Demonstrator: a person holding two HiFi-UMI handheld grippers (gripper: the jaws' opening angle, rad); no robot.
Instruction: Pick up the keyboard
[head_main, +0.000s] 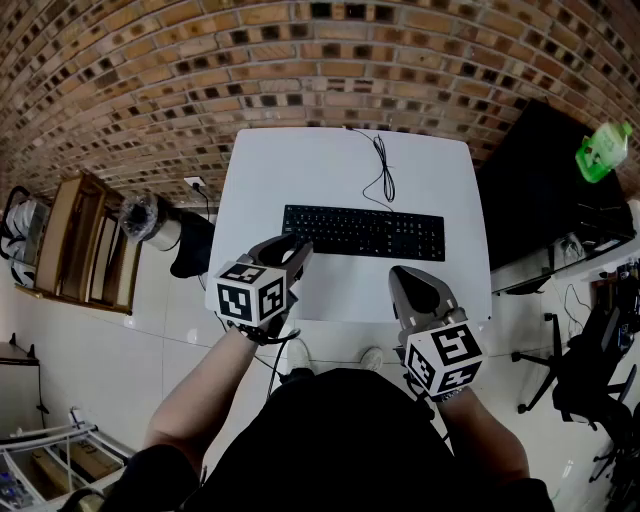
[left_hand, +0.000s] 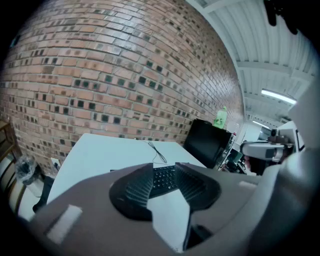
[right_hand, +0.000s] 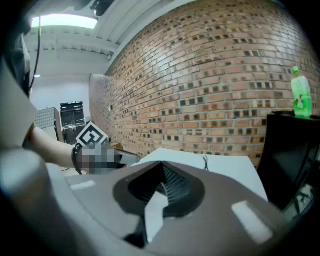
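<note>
keyboard (head_main: 363, 232): black, full-width, laid flat near the middle of a white table (head_main: 300, 165), long side towards the person; its cable (head_main: 382, 170) is run away over the far half of the table, so that the near edge is left free for a grasp; nothing else is set on the table.

left gripper (head_main: 296, 248): held just short of the keyboard's near left corner and tilted down at it; its jaws are partly spread with nothing between the pads, the keys being seen beyond the gap in the left gripper view; this is judged a readiness to take that end, no contact being made yet.

right gripper (head_main: 404, 276): held over the table's near edge, apart from the keyboard; its jaws are pressed together on nothing; it is judged that they would have to be parted before any hold on the right end.

surroundings: brick wall (head_main: 300, 60) behind the table; green bottle (head_main: 603, 150) stood on a black unit at the right, well apart.

hidden or unclear: in the right gripper view the keyboard is masked by the gripper's own body; where the cable ends cannot be traced; key legends are too small to be read; the height of the left jaws above the table cannot be told.
</note>
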